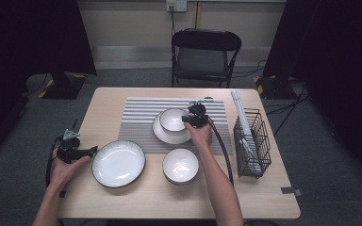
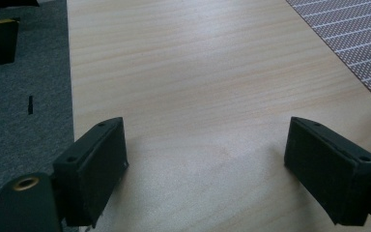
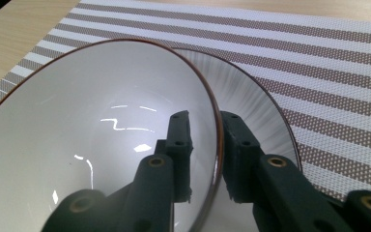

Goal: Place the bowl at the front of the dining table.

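A white bowl (image 1: pixel 172 118) sits in a shallow white plate (image 1: pixel 162 135) on the striped placemat (image 1: pixel 141 113). My right gripper (image 1: pixel 192 120) is at the bowl's right rim. In the right gripper view one jaw is inside the bowl (image 3: pixel 92 135) and the other outside it, over the plate (image 3: pixel 251 92). A small gap shows between the pads and the rim, so my right gripper (image 3: pixel 205 121) is open. My left gripper (image 1: pixel 87 151) rests at the table's left edge, beside a large white plate (image 1: pixel 119 163). Its jaws (image 2: pixel 205 145) stand wide open over bare wood.
A second white bowl (image 1: pixel 180 165) stands near the front, right of the large plate. A black wire rack (image 1: pixel 252 141) holding white items stands at the right edge. A folding chair (image 1: pixel 205 56) is behind the table (image 1: pixel 264 197).
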Motion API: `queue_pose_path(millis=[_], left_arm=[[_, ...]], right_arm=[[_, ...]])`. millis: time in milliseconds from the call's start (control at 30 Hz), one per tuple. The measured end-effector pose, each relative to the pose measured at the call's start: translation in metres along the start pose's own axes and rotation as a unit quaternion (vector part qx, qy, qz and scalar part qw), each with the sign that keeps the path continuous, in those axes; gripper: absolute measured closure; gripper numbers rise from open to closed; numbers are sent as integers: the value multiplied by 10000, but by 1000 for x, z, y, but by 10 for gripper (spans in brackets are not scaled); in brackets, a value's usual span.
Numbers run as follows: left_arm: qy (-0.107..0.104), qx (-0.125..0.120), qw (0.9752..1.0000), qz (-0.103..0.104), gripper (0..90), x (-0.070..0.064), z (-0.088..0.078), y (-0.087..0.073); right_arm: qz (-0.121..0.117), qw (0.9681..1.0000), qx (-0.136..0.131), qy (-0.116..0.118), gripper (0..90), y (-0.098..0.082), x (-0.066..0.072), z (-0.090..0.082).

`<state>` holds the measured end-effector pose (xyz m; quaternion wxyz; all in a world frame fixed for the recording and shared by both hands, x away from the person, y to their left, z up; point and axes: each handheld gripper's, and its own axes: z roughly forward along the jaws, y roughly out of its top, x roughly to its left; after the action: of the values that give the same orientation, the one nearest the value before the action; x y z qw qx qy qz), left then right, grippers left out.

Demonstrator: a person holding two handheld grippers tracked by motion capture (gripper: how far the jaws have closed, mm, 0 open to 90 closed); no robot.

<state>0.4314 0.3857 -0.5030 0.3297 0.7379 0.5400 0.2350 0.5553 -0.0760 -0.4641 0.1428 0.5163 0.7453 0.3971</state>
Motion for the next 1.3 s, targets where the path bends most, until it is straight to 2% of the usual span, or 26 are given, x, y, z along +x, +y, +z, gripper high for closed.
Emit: queue_pose_path(millis=[67, 200, 267, 300, 600, 667, 800, 900, 1100, 1300], left_arm=[[0, 1, 10000, 1, 146, 0, 0, 0], [1, 1, 10000, 0, 146, 0, 0, 0], [1, 1, 10000, 2, 146, 0, 0, 0], [0, 1, 10000, 0, 146, 0, 0, 0], [-10, -2, 10000, 1, 145, 0, 0, 0], [-30, 2, 10000, 9, 143, 1, 0, 0], [-25, 0, 10000, 21, 141, 1, 0, 0], [-24, -1, 10000, 21, 141, 1, 0, 0], [-50, 16, 10000, 30, 137, 1, 1, 1], [-53, 7, 10000, 20, 135, 1, 1, 1]], right_arm=[[-8, 10000, 10, 6, 734, 0, 1, 1], [-103, 9999, -28, -5, 612, 0, 4, 0], [-87, 10000, -11, 10, 596, 0, 5, 0], [-153, 9999, -18, -37, 555, 0, 5, -1], [-166, 9998, -91, 57, 449, 2, 3, -6], [-204, 9998, -37, 58, 410, 4, 4, -8], [-39, 9998, -82, 172, 332, 7, 3, -14], [-6, 9999, -22, 156, 295, 6, 1, -16], [19, 9999, 32, 157, 272, 4, 1, -19], [-47, 9997, -50, 226, 277, 5, 1, -28]])
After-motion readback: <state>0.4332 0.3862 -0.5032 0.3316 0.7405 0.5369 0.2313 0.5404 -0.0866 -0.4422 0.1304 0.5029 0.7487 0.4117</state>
